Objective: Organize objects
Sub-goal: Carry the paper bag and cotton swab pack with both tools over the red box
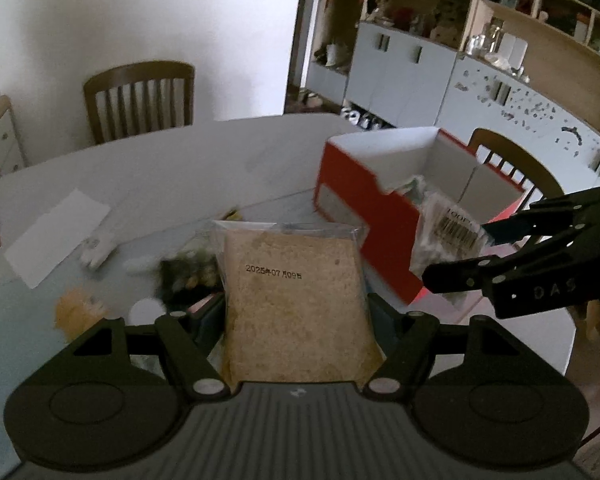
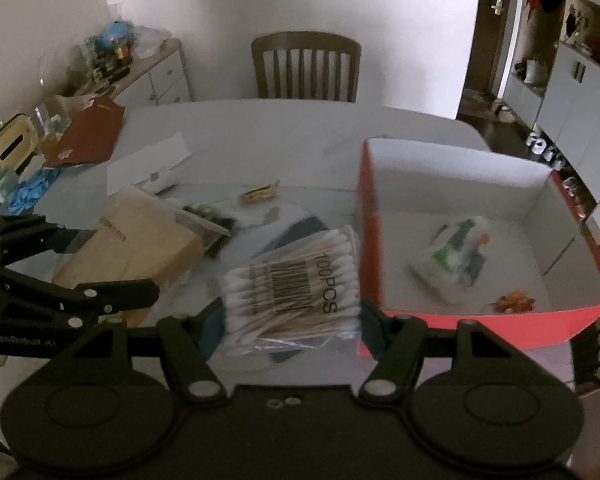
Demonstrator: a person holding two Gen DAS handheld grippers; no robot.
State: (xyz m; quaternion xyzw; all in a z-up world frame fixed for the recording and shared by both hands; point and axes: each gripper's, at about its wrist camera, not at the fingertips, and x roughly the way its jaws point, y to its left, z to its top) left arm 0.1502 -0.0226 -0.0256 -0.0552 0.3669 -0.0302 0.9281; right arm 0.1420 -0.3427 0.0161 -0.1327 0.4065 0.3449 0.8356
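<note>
Above the tabletop (image 1: 148, 160), the left gripper (image 1: 296, 312) has its jaws clenched on a bagged bread slice (image 1: 296, 304). Beside the red box (image 2: 572, 316), the right gripper (image 2: 288, 316) grips a cotton swab pack (image 2: 296, 284); both loads seem ready for dropping inside.

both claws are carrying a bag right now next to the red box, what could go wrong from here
1. The left claw pinches only the lower sides of the bread bag; the soft pack might slip or get squashed.
2. The cotton swab bag in the right claw hangs beside the red box wall and could catch on the rim going in.
3. The two claws are close together, so they might bump over the box.
</note>
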